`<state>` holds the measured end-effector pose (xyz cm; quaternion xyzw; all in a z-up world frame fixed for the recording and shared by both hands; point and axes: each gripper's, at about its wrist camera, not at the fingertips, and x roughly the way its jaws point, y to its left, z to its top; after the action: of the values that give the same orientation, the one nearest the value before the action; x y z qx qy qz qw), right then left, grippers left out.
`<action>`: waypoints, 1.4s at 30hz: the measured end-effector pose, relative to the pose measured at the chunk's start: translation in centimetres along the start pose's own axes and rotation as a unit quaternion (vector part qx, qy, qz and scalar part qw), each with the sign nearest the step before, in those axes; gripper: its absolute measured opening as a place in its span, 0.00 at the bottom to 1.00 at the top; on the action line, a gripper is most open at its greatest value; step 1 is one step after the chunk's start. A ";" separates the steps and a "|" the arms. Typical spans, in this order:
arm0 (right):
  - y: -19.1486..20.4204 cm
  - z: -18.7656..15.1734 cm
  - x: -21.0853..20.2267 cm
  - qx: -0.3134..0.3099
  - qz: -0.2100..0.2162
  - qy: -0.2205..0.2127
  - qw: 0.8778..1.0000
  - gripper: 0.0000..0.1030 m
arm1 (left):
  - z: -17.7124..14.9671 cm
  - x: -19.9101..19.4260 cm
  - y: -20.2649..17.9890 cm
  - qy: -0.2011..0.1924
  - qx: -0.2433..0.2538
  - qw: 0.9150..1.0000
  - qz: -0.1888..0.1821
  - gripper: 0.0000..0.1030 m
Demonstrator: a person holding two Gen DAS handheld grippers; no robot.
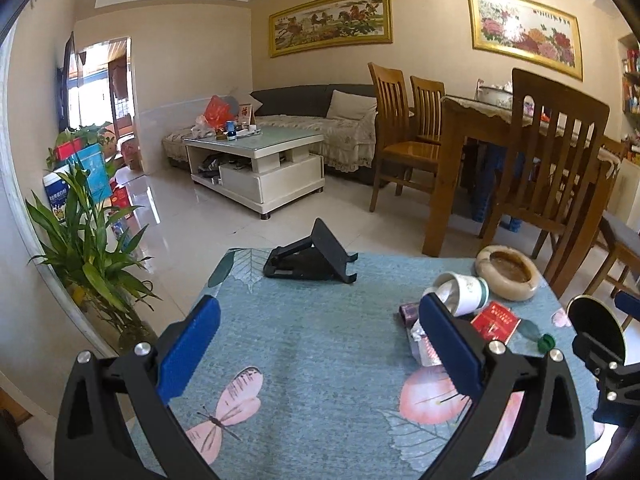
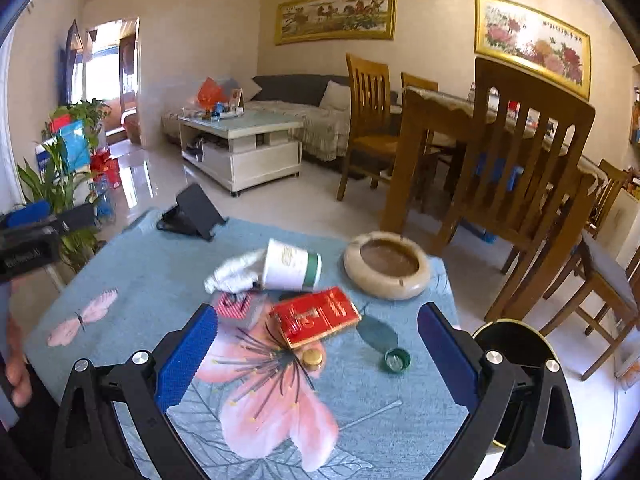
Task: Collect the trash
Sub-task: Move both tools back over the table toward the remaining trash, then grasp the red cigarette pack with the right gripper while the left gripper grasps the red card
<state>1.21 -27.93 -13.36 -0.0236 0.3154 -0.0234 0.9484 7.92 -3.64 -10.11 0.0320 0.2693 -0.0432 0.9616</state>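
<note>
Between the spread jaws of the right gripper, red cigarette pack.

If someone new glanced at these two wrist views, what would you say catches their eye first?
Probably the bright red flat box lying mid-table on the blue floral tablecloth, between the open right gripper. Just behind it lies a tipped-over white paper cup with a green band, with crumpled white tissue at its mouth. To the cup's right sits a round beige stone ashtray.
</note>
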 end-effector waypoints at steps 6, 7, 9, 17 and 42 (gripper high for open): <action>-1.0 -2.9 3.1 0.020 0.062 0.033 0.997 0.97 | -1.1 1.3 0.0 0.017 0.007 1.000 0.002 0.97; -1.1 -3.1 3.5 0.022 0.071 0.036 0.997 0.97 | -1.2 1.5 0.1 0.019 0.005 1.000 0.001 0.97; -1.3 -3.1 4.3 0.027 0.081 0.042 0.995 0.97 | -1.4 1.8 0.4 0.020 0.002 1.000 0.003 0.97; -0.6 -2.0 8.4 0.029 0.157 0.071 0.985 0.48 | -2.4 4.1 2.2 0.044 -0.012 0.999 0.007 0.97; 1.5 -0.6 10.4 -0.027 0.138 0.067 0.988 0.12 | -4.4 7.5 2.2 0.081 -0.022 0.996 -0.021 0.97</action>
<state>9.25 -27.09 -20.11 -0.0038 0.3792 0.1148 0.9182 12.21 -1.59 -17.69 0.0090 0.3474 -0.0545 0.9361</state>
